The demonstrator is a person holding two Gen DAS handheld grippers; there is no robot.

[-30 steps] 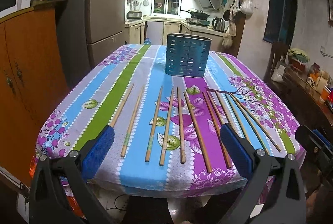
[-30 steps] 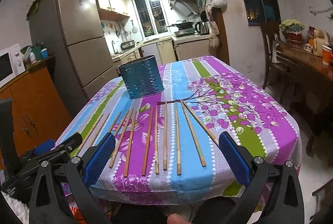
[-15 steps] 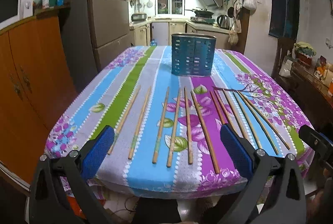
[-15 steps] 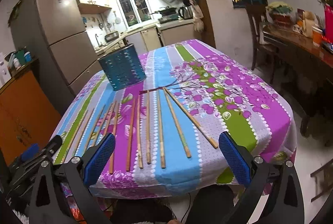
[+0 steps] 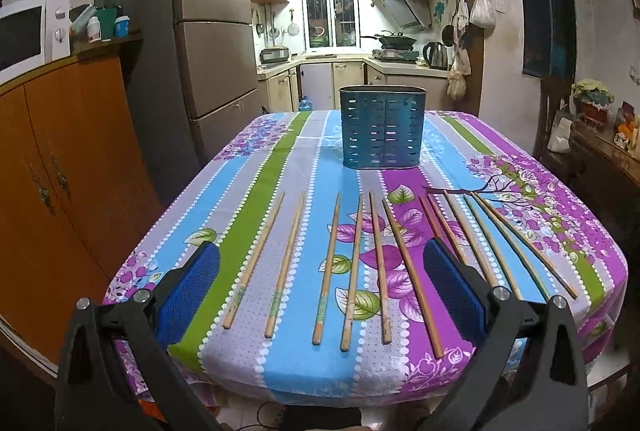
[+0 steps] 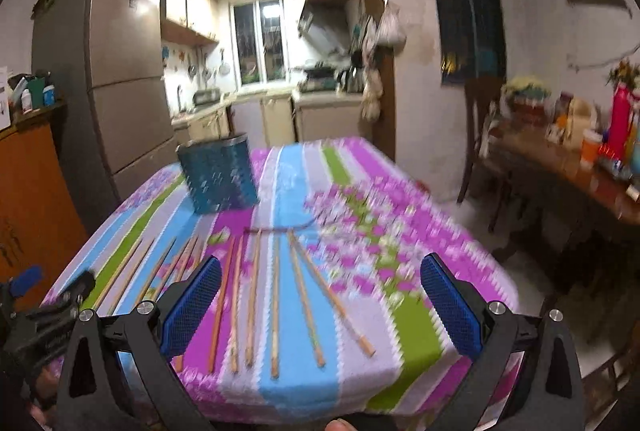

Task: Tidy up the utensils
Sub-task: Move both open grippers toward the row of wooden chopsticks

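Note:
Several wooden chopsticks [image 5: 354, 271] lie side by side across the near half of a table with a striped floral cloth [image 5: 280, 167]; they also show in the right wrist view [image 6: 276, 299]. A blue slotted utensil holder [image 5: 382, 127] stands upright behind them at the table's middle; it also shows in the right wrist view [image 6: 219, 177]. My left gripper [image 5: 320, 295] is open and empty, above the near edge. My right gripper [image 6: 320, 303] is open and empty, above the rightmost chopsticks. The right view is blurred.
An orange cabinet [image 5: 60, 159] and a tall fridge [image 5: 208, 43] stand left of the table. A wooden side table [image 6: 560, 167] with bottles and a chair stand to the right. The left gripper's body [image 6: 44, 307] shows at the right view's lower left.
Both grippers have risen and tilted up, so more of the room shows. The right gripper is swinging, blurring its view. The chopsticks and holder have not moved.

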